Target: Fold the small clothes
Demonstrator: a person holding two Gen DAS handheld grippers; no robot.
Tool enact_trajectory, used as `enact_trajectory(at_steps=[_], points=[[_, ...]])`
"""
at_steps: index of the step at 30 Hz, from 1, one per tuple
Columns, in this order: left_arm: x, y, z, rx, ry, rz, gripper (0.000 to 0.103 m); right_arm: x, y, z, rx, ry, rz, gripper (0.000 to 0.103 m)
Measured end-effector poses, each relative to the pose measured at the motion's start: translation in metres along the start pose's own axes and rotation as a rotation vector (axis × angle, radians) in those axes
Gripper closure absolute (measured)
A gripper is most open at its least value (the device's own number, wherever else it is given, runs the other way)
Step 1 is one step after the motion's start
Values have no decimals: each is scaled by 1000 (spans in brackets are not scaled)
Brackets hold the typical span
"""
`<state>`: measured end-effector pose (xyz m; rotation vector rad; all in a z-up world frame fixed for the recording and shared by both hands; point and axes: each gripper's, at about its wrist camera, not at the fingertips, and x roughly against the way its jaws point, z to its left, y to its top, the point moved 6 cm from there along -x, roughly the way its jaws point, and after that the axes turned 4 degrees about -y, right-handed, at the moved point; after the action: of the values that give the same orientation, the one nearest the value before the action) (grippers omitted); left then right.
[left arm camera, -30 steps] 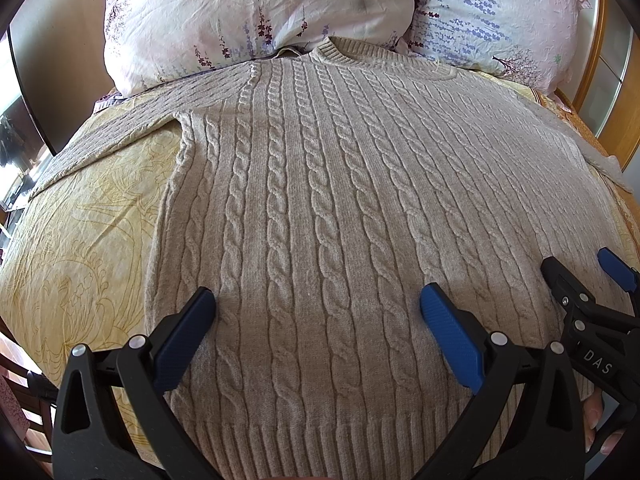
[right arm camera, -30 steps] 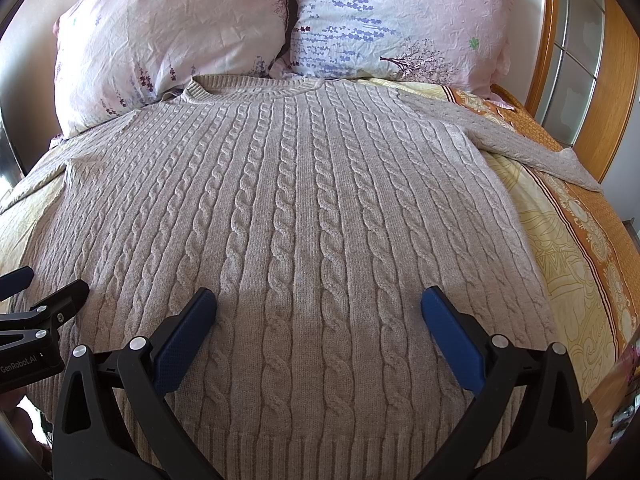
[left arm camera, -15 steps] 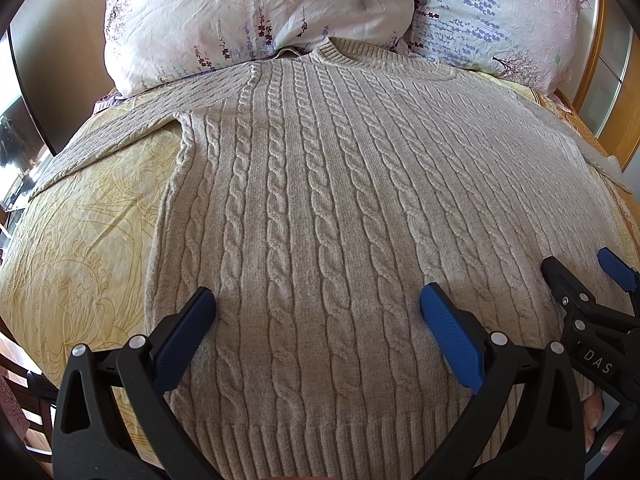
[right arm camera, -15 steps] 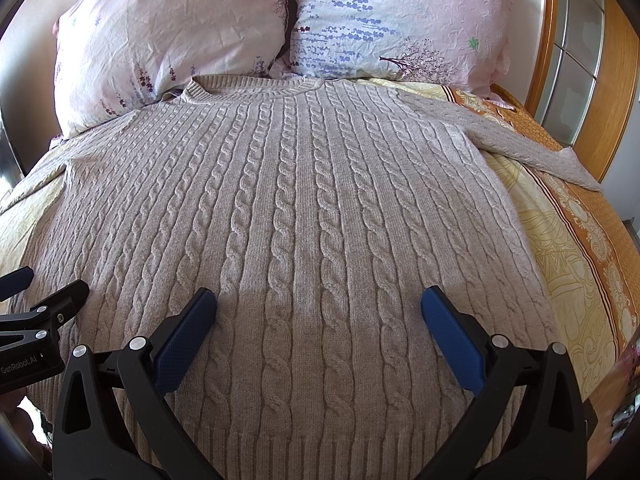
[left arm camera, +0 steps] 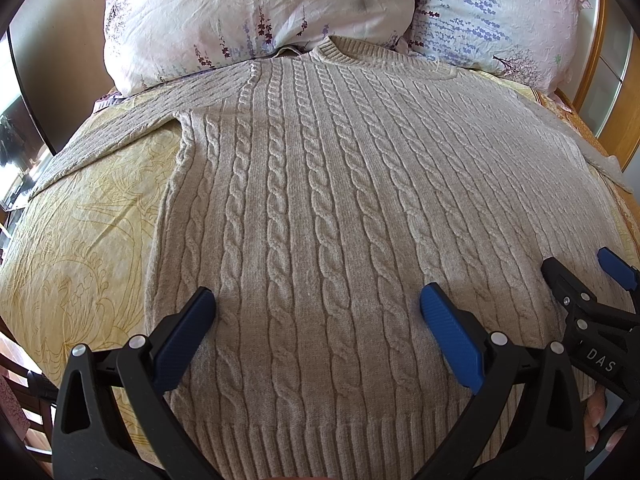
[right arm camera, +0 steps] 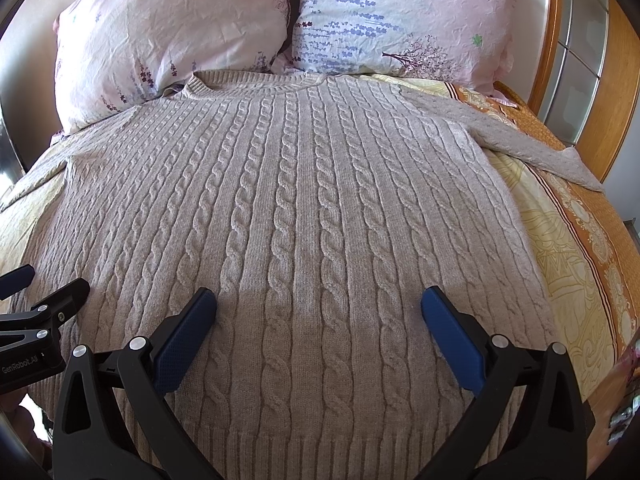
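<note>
Two floral pillows [right arm camera: 172, 36] [right arm camera: 400, 20] lean side by side at the head of the bed. A yellow patterned bedspread [left arm camera: 80, 232] covers the bed. A wooden headboard [right arm camera: 548, 36] stands at the right.

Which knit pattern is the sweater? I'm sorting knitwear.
Beige cable knit: vertical twisted cables on the sweater, ribbed at hem and collar. The right wrist view shows it best.

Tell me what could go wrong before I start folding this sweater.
Both sleeves are spread wide: the left sleeve runs toward the bed edge, the right sleeve too, so either may drag or slip off. The left gripper and right gripper hang open side by side over the hem and could collide.
</note>
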<state>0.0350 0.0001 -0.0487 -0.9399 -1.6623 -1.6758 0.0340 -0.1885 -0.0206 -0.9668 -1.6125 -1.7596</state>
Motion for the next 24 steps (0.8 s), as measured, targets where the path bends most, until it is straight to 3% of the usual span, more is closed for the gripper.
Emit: enact_trajectory(at_steps=[17, 22, 24], points=[[-2, 4, 0, 7, -4, 32, 2, -7, 0, 4, 34, 42, 119, 1], [-5, 9, 0, 2, 11, 77, 2, -5, 0, 3, 75, 96, 41, 1], [-2, 20, -5, -57, 76, 46, 2, -5, 2, 2, 107, 136, 17, 1]])
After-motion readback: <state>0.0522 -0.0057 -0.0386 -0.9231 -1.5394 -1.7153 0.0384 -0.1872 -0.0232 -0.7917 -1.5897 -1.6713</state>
